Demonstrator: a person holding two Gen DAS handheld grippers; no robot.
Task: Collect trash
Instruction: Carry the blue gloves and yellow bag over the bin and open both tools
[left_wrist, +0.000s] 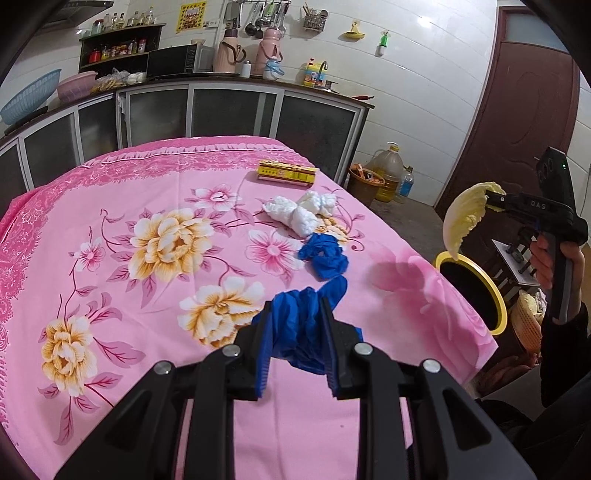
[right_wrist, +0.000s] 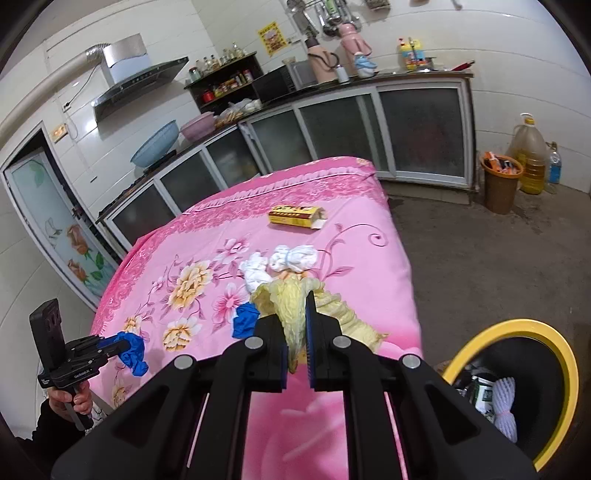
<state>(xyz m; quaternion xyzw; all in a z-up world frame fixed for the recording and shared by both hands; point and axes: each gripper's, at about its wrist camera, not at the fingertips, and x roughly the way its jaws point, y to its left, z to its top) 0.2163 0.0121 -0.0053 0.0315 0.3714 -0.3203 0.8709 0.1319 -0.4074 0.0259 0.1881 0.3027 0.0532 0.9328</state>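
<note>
The left gripper (left_wrist: 295, 325) has its fingers clamped on a blue glove (left_wrist: 301, 332) above the near surface (left_wrist: 110, 192). The right gripper (right_wrist: 295, 332), lettered "DAS", pinches a cabbage leaf (right_wrist: 291, 306) beside the yellow-rimmed bin (right_wrist: 554, 354). Another blue glove (left_wrist: 325, 254), white tissues (left_wrist: 299, 212) and a yellow carton (left_wrist: 288, 172) lie farther off.

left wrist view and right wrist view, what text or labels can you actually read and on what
"DAS": white letters on the black body of the right gripper.
Left gripper: small white print on its body, too blurred to read.
Yellow box on the table: printed, too small to read.
Yellow poster on the wall: characters too blurred to read.
Yellow bottle on the counter: label unreadable.
Can in the bin: label unreadable.
</note>
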